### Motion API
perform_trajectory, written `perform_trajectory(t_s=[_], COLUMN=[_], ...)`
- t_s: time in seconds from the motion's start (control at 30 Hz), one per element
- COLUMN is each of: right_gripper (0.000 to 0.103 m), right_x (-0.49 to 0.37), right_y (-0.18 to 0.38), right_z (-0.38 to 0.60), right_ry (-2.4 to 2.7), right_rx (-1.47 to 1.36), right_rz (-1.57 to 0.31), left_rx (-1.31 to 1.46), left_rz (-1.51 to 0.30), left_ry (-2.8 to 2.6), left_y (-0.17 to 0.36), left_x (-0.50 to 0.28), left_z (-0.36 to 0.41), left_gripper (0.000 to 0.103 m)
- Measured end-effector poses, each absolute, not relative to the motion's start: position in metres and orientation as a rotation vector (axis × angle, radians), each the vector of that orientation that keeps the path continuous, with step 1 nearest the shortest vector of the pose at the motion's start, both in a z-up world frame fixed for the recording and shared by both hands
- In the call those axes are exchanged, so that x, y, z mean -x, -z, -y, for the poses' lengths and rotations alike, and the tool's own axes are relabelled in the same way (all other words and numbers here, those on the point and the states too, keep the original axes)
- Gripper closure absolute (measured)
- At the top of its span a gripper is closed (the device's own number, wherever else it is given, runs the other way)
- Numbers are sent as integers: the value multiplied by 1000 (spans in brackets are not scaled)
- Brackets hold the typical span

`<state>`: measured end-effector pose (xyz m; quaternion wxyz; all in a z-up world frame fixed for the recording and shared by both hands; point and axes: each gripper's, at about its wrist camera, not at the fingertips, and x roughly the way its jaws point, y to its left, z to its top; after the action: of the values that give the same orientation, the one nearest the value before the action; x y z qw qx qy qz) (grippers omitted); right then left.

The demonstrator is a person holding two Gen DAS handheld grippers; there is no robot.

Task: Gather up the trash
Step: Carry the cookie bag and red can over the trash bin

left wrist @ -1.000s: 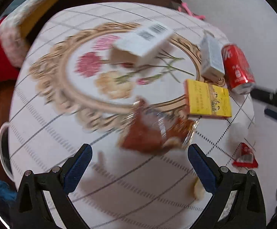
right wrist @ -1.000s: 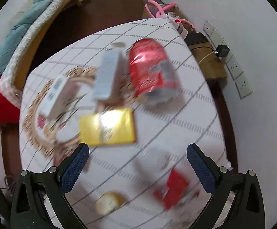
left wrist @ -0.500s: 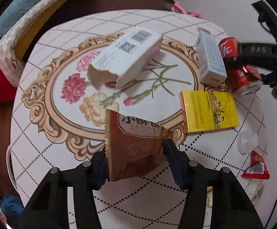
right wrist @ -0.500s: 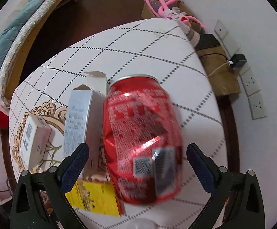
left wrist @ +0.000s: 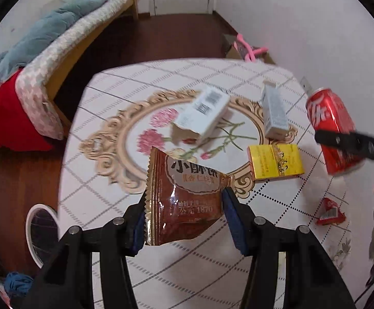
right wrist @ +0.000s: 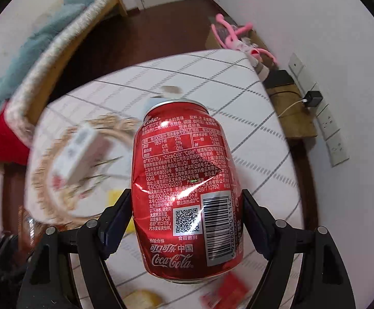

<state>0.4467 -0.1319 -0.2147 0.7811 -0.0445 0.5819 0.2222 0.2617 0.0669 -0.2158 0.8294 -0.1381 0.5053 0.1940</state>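
The left gripper point(left wrist: 184, 216) jaws are clamped on a glossy brown foil snack wrapper point(left wrist: 184, 200) with serrated edges, held above the tabletop point(left wrist: 89, 190). The right gripper point(right wrist: 185, 219) jaws grasp a dented red aluminium Coca-Cola can point(right wrist: 187, 193) by its sides, clear of the tabletop. On the patterned cloth lie a white carton point(left wrist: 202, 113), a yellow box point(left wrist: 275, 161) and a small red wrapper point(left wrist: 329, 212).

Far left of you, a bed point(left wrist: 66, 49) with a teal blanket point(left wrist: 45, 23); far right, a pink toy point(right wrist: 236, 38) by wall sockets point(right wrist: 333, 134).
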Motion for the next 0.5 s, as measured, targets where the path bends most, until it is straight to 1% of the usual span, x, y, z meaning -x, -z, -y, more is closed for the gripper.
perform_trajectory(t_s=[0.23, 0.4, 0.5], right_gripper=[21, 21, 21], right_x=[-370, -312, -270], right_y=[169, 139, 126], right_z=[107, 65, 26], right_ry=[-636, -762, -858], right_rx=[41, 15, 13], right_rz=[-1196, -1163, -1152], left_rx=[321, 331, 326], left_rz=[-970, -904, -885], left_ry=[-460, -539, -595], left_y=[164, 132, 121], left_x=[-196, -140, -103], left_z=[-98, -131, -155], left_gripper=[53, 53, 53])
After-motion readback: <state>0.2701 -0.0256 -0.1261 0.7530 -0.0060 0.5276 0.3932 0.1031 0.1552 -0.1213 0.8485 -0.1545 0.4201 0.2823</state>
